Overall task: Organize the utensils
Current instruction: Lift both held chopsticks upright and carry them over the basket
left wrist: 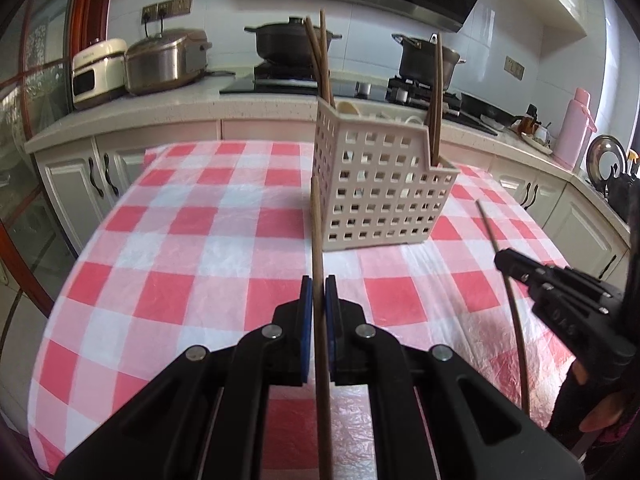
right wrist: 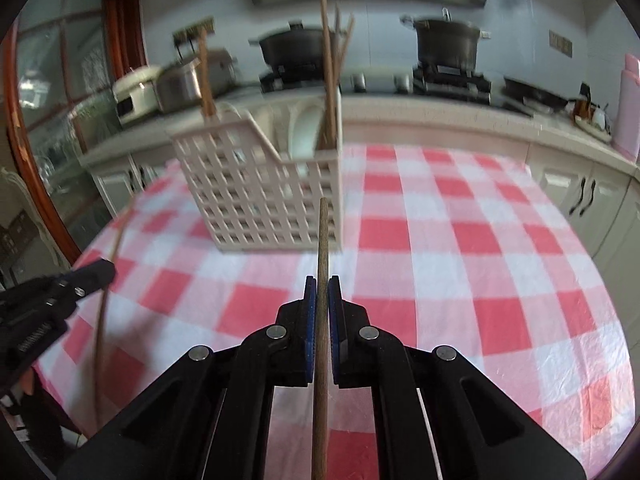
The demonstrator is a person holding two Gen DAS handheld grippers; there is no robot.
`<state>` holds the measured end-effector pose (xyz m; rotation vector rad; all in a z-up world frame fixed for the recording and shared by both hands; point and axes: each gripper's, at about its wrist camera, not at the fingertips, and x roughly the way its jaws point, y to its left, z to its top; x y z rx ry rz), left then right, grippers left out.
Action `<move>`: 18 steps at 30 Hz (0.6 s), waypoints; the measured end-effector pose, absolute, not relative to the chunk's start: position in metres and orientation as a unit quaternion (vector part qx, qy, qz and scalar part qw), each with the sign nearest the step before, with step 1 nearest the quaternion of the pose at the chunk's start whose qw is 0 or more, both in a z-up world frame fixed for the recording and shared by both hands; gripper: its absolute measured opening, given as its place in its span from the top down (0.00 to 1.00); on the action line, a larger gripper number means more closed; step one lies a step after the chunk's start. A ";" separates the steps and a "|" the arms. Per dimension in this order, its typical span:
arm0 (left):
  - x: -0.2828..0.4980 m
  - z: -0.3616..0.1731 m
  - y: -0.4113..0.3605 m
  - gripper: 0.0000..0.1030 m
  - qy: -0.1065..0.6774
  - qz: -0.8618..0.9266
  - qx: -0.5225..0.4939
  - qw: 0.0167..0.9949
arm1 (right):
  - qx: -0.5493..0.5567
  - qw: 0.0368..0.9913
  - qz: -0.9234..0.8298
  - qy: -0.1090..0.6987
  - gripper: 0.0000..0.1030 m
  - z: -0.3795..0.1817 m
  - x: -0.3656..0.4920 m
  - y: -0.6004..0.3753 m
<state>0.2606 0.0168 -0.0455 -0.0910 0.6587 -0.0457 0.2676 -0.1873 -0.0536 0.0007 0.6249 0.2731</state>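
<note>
Left wrist view: the left hand-held gripper [left wrist: 319, 292] is clamped on a wooden chopstick [left wrist: 319, 240]; the perforated utensil basket [left wrist: 376, 184] stands just ahead on the checked counter [left wrist: 180, 240].

Right wrist view: the right hand-held gripper [right wrist: 322, 292] grips another chopstick [right wrist: 322, 248], the basket [right wrist: 264, 192] ahead-left.

The chopstick [left wrist: 320, 264] looks like matt brown wood. The caddy [left wrist: 376, 184] is beige plastic with a smooth, dull surface and many square holes. The cover [left wrist: 192, 240] on the desk is thin, crinkled and a little glossy. The tongs [left wrist: 319, 300] are matt black plastic with blue pads [left wrist: 306, 304].
</note>
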 end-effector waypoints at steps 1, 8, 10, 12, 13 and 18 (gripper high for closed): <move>0.259 -0.043 0.017 0.94 0.320 -0.023 -0.043 0.946 | 0.002 0.944 0.136 0.301 0.94 -0.050 0.266 -0.188; 0.243 -0.027 0.014 0.94 0.292 -0.019 -0.030 0.956 | 0.010 0.956 0.146 0.254 0.94 -0.022 0.248 -0.190; 0.240 -0.023 0.015 0.94 0.287 -0.020 -0.031 0.957 | 0.009 0.959 0.147 0.242 0.94 -0.015 0.243 -0.190; 0.237 -0.019 0.015 0.94 0.283 -0.020 -0.031 0.958 | 0.010 0.960 0.150 0.236 0.94 -0.012 0.239 -0.191; 0.235 -0.017 0.015 0.94 0.281 -0.020 -0.031 0.959 | 0.011 0.961 0.152 0.231 0.94 -0.008 0.236 -0.191; 0.226 -0.006 0.014 0.94 0.264 -0.017 -0.026 0.964 | 0.002 0.966 0.156 0.208 0.94 0.004 0.223 -0.188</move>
